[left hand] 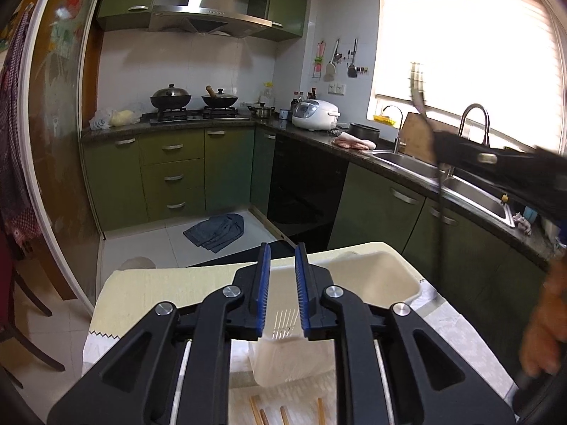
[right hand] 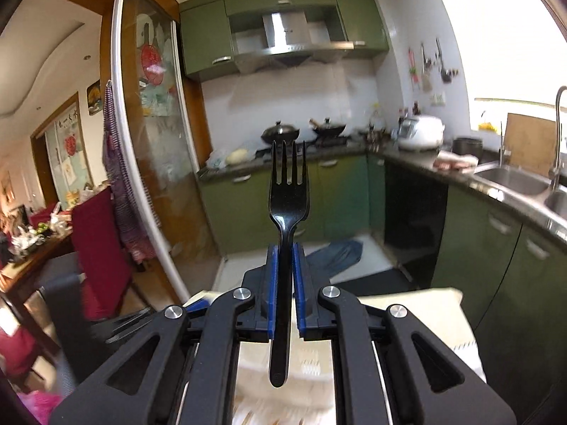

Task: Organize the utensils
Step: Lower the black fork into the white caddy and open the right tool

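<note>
Though gripped, glossy black four-tined fork [right hand: 287,191] upright.

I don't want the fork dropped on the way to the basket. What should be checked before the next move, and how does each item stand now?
1. Right gripper clamped on the black fork: ok, pads close on the handle.
2. Fork straight in the jaws, tines forward: ok.
3. Left gripper free: ok, open and holding nothing.
4. White slotted basket within reach on the table: ok, just below the left gripper.
5. Basket has room: cannot tell, its inside is mostly hidden.
6. Chopsticks out of the way: ok, they lie in front of the basket.
</note>
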A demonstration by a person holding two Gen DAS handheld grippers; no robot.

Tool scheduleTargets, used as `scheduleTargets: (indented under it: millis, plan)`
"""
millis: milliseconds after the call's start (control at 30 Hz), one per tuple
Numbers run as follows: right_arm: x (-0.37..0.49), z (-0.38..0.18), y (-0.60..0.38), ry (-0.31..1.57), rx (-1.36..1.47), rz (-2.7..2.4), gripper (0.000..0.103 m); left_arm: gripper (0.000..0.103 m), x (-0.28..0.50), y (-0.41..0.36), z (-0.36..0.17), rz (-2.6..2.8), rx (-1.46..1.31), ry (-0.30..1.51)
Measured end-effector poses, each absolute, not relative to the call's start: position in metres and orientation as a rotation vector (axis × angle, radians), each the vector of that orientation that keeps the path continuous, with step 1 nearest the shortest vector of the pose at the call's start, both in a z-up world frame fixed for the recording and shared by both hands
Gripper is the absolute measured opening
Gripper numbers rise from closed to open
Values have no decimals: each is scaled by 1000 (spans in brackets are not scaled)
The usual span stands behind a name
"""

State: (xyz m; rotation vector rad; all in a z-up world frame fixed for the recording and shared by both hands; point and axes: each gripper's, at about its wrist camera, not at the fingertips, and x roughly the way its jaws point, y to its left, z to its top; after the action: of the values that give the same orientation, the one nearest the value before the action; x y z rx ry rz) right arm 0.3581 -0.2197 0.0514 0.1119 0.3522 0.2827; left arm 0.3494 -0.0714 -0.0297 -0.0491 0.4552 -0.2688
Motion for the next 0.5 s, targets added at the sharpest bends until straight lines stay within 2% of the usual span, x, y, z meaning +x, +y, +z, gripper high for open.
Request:
scheduleTargets:
  millis: [233,500]
  plan:
    - [394,24,-208,348,55,234,9,14,333,-59,-22,-290,-58,462]
    - [375,-11,-218,358,60,237,10,15,320,-65,-29,-314,-45,501]
